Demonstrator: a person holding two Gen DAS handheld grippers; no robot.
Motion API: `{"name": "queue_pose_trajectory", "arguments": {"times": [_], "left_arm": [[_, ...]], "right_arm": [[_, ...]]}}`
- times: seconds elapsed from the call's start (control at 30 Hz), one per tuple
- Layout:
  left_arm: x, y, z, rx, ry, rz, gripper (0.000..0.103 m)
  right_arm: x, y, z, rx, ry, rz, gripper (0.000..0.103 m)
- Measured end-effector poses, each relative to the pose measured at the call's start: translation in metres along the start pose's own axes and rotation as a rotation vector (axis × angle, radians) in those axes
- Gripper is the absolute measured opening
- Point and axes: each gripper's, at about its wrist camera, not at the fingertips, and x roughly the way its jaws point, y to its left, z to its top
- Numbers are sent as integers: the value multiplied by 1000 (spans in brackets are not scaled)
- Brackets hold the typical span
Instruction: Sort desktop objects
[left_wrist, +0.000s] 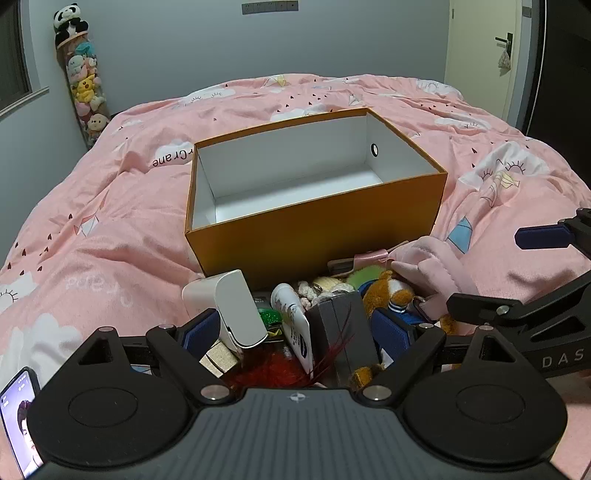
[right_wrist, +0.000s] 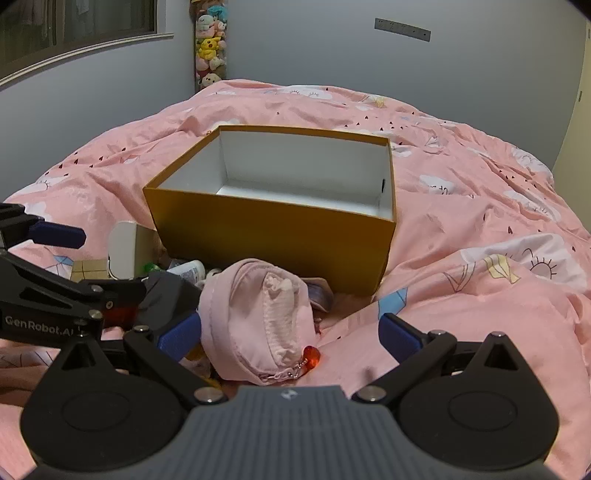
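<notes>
Orange box (left_wrist: 317, 236) with white inside; pink cloud-patterned quilt (left_wrist: 110, 221).

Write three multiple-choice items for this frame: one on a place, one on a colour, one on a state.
1. Where does the pile of small items lie relative to the box?
A. inside it
B. on the bedspread in front of its near wall
C. behind it

2. What colour is the box outside?
A. orange
B. green
C. black

3. How does the left hand-held gripper stand?
A. shut on the white tube
B. shut on nothing
C. open

Answers: 1 B, the clutter sits on the bedspread against the near wall. 2 A, orange walls, white inside. 3 C, its blue pads stand wide apart, gripping nothing.
</notes>
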Motion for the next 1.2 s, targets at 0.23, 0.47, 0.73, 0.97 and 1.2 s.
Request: {"name": "queue_pose_trajectory", "arguments": {"times": [0.23,0.47,0.73,0.97,1.2], "left_arm": [[0,1,0,-5,7,-1,103],[2,1,0,-3,12,0,103],[2,1,0,-5,12,2,103],[3,1,-1,-4,14,0,103],[4,-1,-1,-2,19,-1,103]], "right_arm": [[1,0,1,3,4,3,102],[3,1,0,-1,17,9,102],[6,1,0,-2,29,9,102],[7,1,-2,6,32,17,102],[8,0,-2,10,35,23,102]]}}
